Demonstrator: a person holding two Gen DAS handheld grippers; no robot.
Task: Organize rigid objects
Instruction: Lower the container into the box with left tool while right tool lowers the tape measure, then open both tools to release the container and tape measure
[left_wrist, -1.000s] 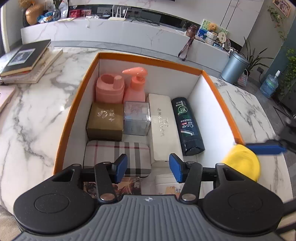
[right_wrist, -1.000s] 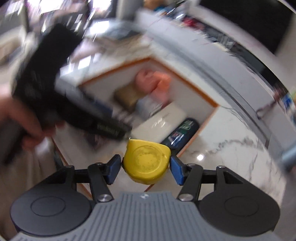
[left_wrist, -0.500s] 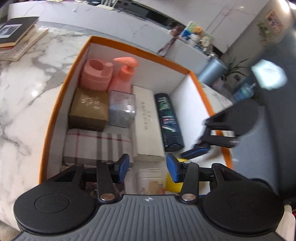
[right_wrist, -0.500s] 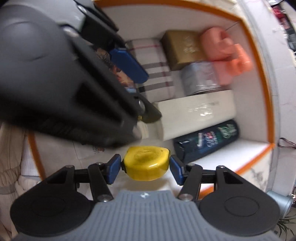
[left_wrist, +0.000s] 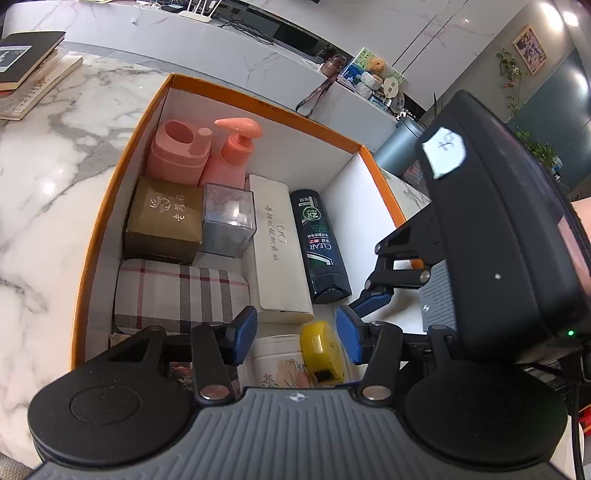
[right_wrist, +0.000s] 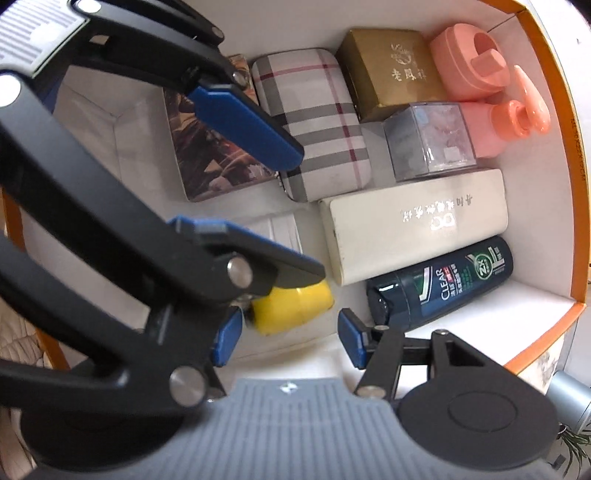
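Inside the orange-rimmed box (left_wrist: 258, 101), a yellow tape measure (left_wrist: 320, 349) lies beside boxes and bottles.

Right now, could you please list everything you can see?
box: 1, orange-rimmed, on table
holder: 1, pink, far-left corner
pump bottle: 1, pink, beside holder
gold box: 1, gold, before holder
clear box: 1, transparent, before pump bottle
plaid case: 1, grey check, near left
cream case: 1, cream, centre
shampoo: 1, dark, beside cream case
jar: 1, white, near side
tape: 1, yellow, beside jar
books: several, dark, table's far left
table: 1, marble, under box
left gripper: 1, black, jaws opening, empty, above jar
right gripper: 1, black, over tape
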